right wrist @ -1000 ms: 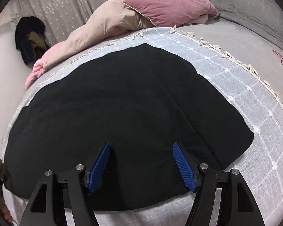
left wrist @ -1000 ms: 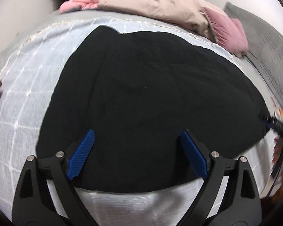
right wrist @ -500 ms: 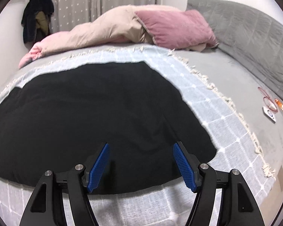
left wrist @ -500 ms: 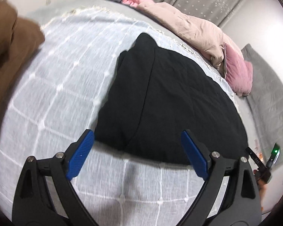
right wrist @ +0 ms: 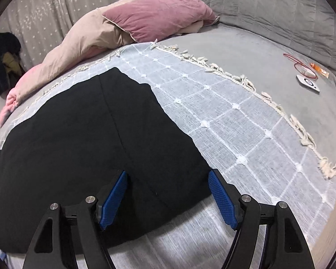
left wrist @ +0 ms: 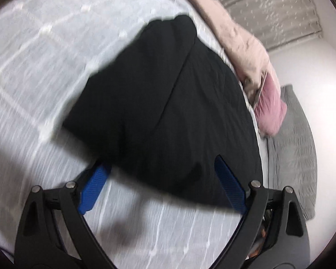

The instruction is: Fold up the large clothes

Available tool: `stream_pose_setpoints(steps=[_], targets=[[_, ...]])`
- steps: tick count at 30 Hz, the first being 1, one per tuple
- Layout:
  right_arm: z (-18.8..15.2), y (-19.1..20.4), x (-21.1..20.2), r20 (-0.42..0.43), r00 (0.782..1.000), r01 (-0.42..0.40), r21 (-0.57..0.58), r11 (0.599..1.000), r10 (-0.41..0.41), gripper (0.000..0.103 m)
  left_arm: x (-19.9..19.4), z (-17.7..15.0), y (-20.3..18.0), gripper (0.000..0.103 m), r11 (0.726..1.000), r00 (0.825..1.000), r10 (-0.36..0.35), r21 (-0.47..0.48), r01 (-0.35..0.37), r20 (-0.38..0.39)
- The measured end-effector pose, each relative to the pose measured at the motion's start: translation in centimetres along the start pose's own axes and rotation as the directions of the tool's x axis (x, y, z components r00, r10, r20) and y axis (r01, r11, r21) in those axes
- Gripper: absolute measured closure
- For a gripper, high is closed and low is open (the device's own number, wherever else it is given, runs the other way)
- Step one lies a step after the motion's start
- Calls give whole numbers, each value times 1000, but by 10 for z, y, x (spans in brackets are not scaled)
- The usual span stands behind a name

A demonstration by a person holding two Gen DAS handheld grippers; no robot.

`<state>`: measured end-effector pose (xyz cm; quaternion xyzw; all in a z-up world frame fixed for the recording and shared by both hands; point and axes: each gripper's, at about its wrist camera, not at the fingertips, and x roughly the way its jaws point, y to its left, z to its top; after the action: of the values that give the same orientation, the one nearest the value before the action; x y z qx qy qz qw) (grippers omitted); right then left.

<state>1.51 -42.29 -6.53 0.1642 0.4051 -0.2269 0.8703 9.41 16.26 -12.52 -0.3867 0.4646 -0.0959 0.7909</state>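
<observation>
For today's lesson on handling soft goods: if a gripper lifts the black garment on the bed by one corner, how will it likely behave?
The black garment lies flat with soft creases, so it would probably droop rather than hold shape. It spreads wide over the white checked throw, so most would likely drag behind.

Bed w/ grey quilted cover [right wrist: 246, 44]; pale checked throw [right wrist: 246, 130] on top. Dotted grey curtain [right wrist: 62, 2] behind; white wall [left wrist: 306, 67].

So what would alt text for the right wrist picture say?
A black garment lies flat on a pale checked throw over a grey bed. The open right hand-held gripper hovers over its near edge, with a pink pillow behind.
</observation>
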Motion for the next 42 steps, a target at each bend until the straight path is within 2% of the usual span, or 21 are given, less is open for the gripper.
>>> stream_pose_setpoints(steps=[3,5,6,8,10,12,14,17,20,24,26,28,32,35,37,38,40,41,42], targets=[[1,-3,1,14,1000,-16,36,999,16,27,8,5,2,21,997,997,8,-72,-2,82],[2,-3,-4,40,999,-12,53,999,10,27,10,8,5,44,995,992,27,-102,-15,120],[2,-1,-7,55,998,-7,54,998,4,28,12,11,7,47,993,992,23,-116,-8,126],[5,3,-12,90,996,-11,56,998,5,28,12,14,9,63,989,991,6,-150,14,132],[6,12,-26,138,990,-34,57,998,26,28,6,18,3,70,988,989,-18,-152,40,145],[7,21,-39,188,982,-43,54,998,32,28,-8,21,-9,73,991,982,-50,-112,71,184],[6,33,-56,245,968,-60,40,997,49,28,-30,25,-25,74,995,967,-89,-31,99,237],[4,51,-75,289,952,-103,12,995,96,28,-62,30,-35,75,994,942,-106,56,93,318],[1,68,-84,288,946,-143,-34,989,147,28,-87,39,-13,75,997,927,-74,4,78,367],[-8,107,-91,273,936,-188,-142,972,221,28,-98,48,28,75,993,926,29,-117,17,376],[-13,128,-91,247,933,-218,-192,957,262,28,-92,49,38,75,987,932,46,-158,11,359],[-20,153,-90,200,925,-274,-237,932,323,28,-93,47,39,75,989,932,45,-146,9,360],[-45,209,-90,89,903,-372,-330,867,421,28,-94,43,18,75,997,916,37,-82,-5,400],[-70,250,-90,-30,877,-446,-419,791,479,28,-102,39,-1,75,1000,900,17,-18,-11,437],[-89,274,-83,-133,858,-497,-462,735,497,32,-109,38,-14,75,999,890,2,35,-20,457],[-97,283,-79,-173,852,-512,-471,718,494,34,-112,37,-20,75,998,886,-10,57,-18,464],[-116,300,-64,-280,827,-561,-476,677,488,37,-115,32,-37,75,994,883,-55,107,5,465],[-125,309,-59,-301,823,-566,-486,666,481,37,-115,28,-48,75,991,883,-75,136,13,463],[-132,316,-55,-297,833,-552,-516,655,467,36,-115,24,-58,75,986,882,-86,167,8,464]])
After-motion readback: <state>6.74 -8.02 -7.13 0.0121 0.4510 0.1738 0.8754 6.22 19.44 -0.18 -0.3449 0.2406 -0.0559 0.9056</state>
